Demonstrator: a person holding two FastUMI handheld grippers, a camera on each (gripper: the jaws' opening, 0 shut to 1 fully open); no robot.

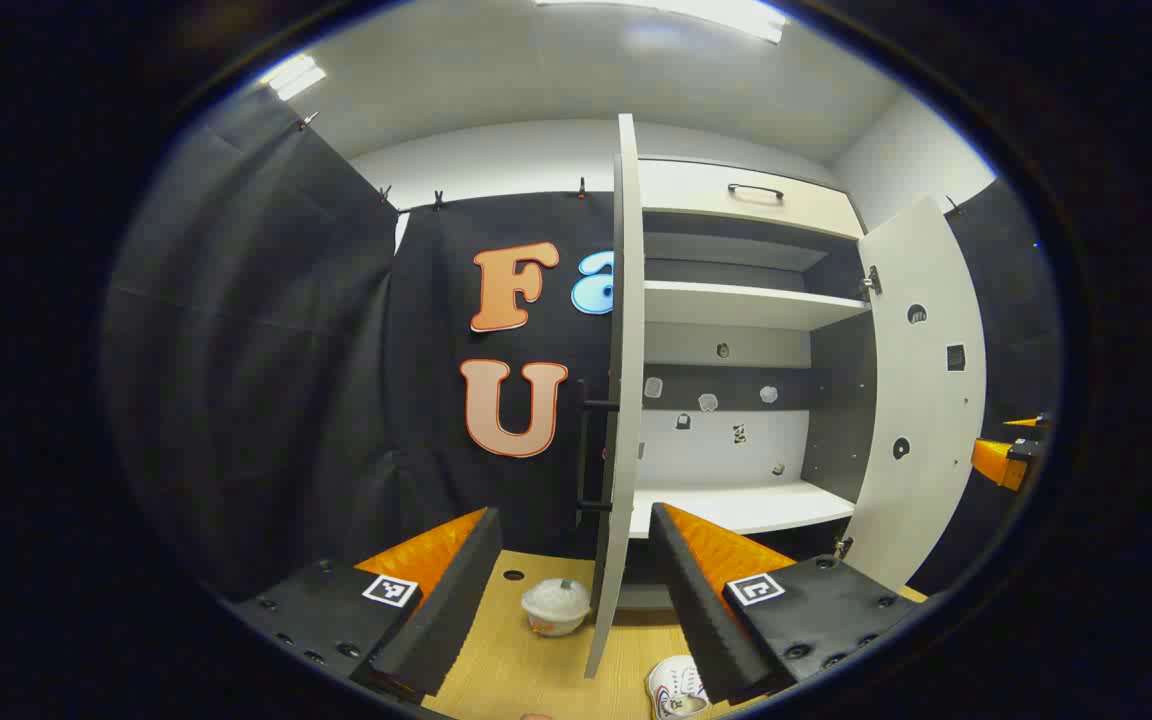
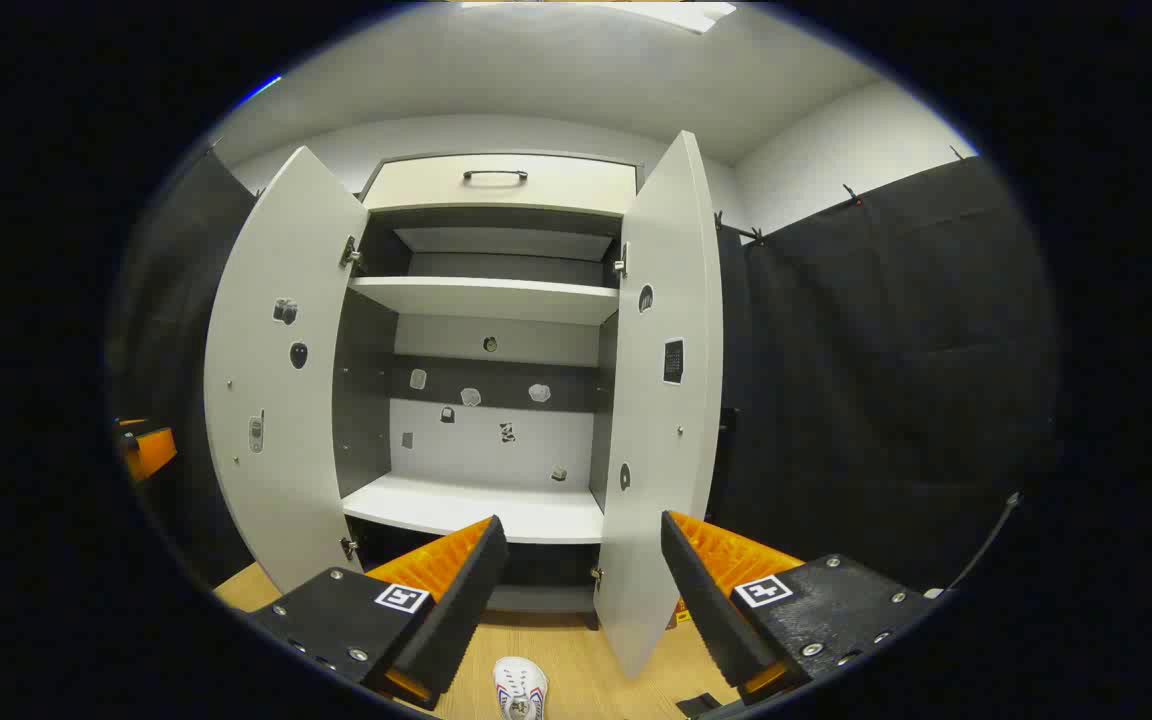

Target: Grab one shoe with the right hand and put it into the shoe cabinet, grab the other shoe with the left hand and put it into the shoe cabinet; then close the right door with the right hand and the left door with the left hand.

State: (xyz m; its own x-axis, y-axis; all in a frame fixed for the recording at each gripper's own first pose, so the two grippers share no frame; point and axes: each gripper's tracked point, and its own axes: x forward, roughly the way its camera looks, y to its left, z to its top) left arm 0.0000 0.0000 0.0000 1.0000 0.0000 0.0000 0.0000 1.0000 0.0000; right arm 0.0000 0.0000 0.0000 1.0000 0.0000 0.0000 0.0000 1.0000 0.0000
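Note:
The shoe cabinet point(image 2: 486, 298) stands with both doors swung wide and bare shelves inside. In the right gripper view, a white shoe point(image 2: 521, 690) lies on the wooden floor low between the fingers of my open right gripper point(image 2: 581, 525), which holds nothing. The cabinet's right door point(image 2: 661, 400) rises just ahead of it. In the left gripper view, my open left gripper point(image 1: 574, 520) faces the left door point(image 1: 624, 400) edge-on. A white shoe point(image 1: 676, 688) lies on the floor, partly hidden behind one finger. The lower shelf point(image 1: 746, 505) is bare.
A small white bowl-like container point(image 1: 556, 607) sits on the wooden floor point(image 1: 506, 660) just left of the left door. Black cloth walls stand on both sides of the cabinet. A drawer with a dark handle point(image 2: 494, 177) tops the cabinet. The other gripper point(image 1: 1011, 455) shows at the far right.

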